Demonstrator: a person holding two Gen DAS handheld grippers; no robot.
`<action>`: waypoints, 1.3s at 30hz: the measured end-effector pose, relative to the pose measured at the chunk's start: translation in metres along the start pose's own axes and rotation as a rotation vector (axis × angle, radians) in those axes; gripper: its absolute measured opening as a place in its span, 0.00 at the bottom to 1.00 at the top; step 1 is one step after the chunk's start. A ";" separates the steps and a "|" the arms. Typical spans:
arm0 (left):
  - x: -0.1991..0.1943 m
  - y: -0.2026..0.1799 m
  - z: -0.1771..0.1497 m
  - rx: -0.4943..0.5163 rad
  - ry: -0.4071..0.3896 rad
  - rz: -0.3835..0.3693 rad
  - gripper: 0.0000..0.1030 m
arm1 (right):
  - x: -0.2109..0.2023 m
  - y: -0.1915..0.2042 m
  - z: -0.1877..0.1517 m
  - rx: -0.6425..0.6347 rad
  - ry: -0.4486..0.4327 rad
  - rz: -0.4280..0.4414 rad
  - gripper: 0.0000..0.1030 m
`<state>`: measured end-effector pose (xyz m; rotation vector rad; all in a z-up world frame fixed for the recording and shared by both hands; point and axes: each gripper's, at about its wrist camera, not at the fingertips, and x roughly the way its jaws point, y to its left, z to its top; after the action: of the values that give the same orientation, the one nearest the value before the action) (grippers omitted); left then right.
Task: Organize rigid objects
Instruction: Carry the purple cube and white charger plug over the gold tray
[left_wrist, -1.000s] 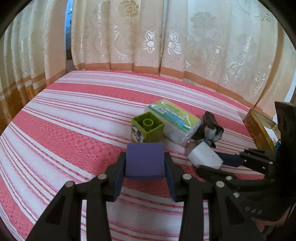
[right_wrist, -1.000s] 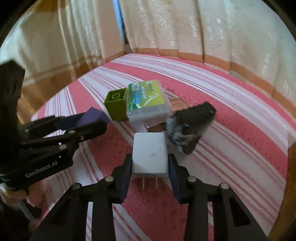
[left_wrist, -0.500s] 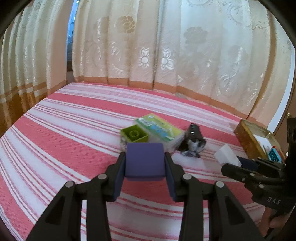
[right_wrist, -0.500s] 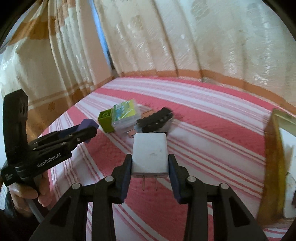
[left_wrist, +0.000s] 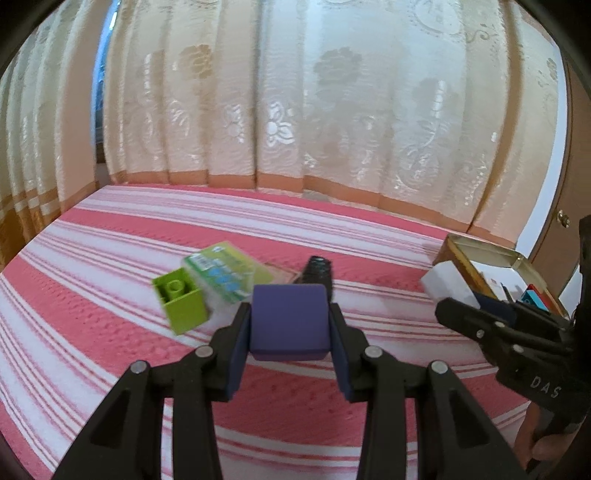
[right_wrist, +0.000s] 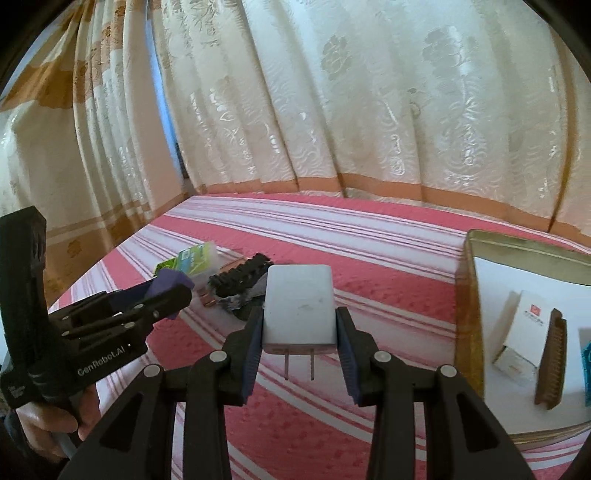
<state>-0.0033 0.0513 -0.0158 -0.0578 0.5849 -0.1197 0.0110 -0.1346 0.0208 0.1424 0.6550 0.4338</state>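
Observation:
My left gripper (left_wrist: 289, 325) is shut on a purple block (left_wrist: 289, 320) and holds it above the striped bedspread; it also shows in the right wrist view (right_wrist: 170, 282). My right gripper (right_wrist: 299, 325) is shut on a white plug adapter (right_wrist: 299, 308), prongs pointing back at me; it also shows in the left wrist view (left_wrist: 448, 282). A green block (left_wrist: 183, 299), a clear box with a green label (left_wrist: 225, 269) and a black ridged object (left_wrist: 317, 269) lie together on the bed. An open gold tin (right_wrist: 467, 295) sits at the right.
The tin (left_wrist: 458, 254) holds a white carton (right_wrist: 524, 330), a brown comb-like bar (right_wrist: 552, 363) and a blue item. Cream curtains (left_wrist: 295, 110) hang behind the bed. The red and white striped bedspread (left_wrist: 110, 236) stretches left and forward.
Both grippers have lifted and pulled back from the pile with their loads. The right gripper has swung right, bringing the tin into its view.

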 end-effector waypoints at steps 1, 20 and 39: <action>0.000 -0.004 0.000 0.002 -0.008 -0.010 0.38 | -0.001 -0.001 0.000 0.001 -0.005 -0.005 0.39; 0.018 -0.078 0.008 0.091 -0.028 -0.057 0.38 | -0.033 -0.046 0.003 0.053 -0.107 -0.118 0.40; 0.025 -0.117 0.009 0.143 -0.044 -0.093 0.38 | -0.052 -0.088 0.004 0.117 -0.143 -0.179 0.40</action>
<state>0.0114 -0.0681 -0.0115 0.0509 0.5286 -0.2494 0.0069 -0.2364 0.0304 0.2217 0.5468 0.2104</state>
